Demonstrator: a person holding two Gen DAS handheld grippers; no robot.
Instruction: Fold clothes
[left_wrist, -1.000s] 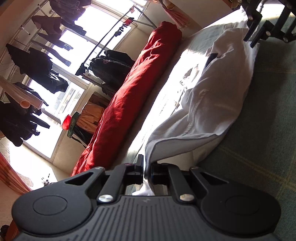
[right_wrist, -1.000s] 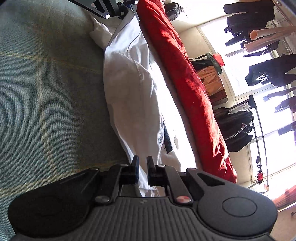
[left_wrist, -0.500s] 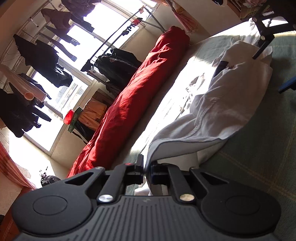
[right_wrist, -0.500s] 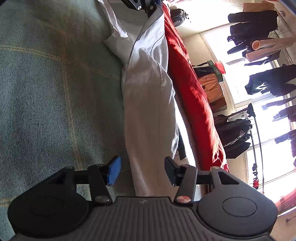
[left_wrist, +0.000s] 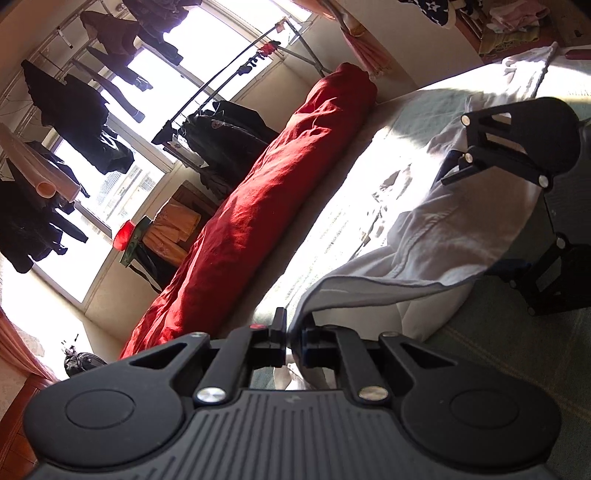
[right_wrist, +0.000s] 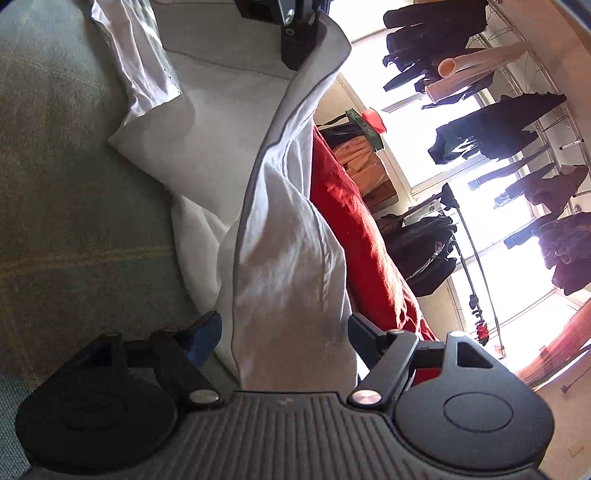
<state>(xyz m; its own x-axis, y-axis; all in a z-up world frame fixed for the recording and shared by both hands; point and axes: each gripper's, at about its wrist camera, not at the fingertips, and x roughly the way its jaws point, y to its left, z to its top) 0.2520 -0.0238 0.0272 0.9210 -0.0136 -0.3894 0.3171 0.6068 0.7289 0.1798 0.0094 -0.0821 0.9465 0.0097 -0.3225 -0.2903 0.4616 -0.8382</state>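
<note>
So the white shirt (left_wrist: 450, 236) is lying on the green plaid bed cover (left_wrist: 517, 343), with one edge pulled up off the surface. The left gripper (left_wrist: 287, 334) has its jaws pinched tight on that edge, with the hem running up and away from the fingertips toward the rest of the garment. The right gripper (right_wrist: 284, 332) is a different story: jaws spread wide, one blue-padded finger (right_wrist: 202, 338) on the cover side and the other on the far side, with a raised fold of the shirt sitting in the gap between them, not clamped. From the left camera you can see the right gripper out past the shirt, near its far end. A long red duvet roll (left_wrist: 266, 206) runs along the bed just beside the shirt, and dark clothes (right_wrist: 491, 125) hang by the bright window.
</note>
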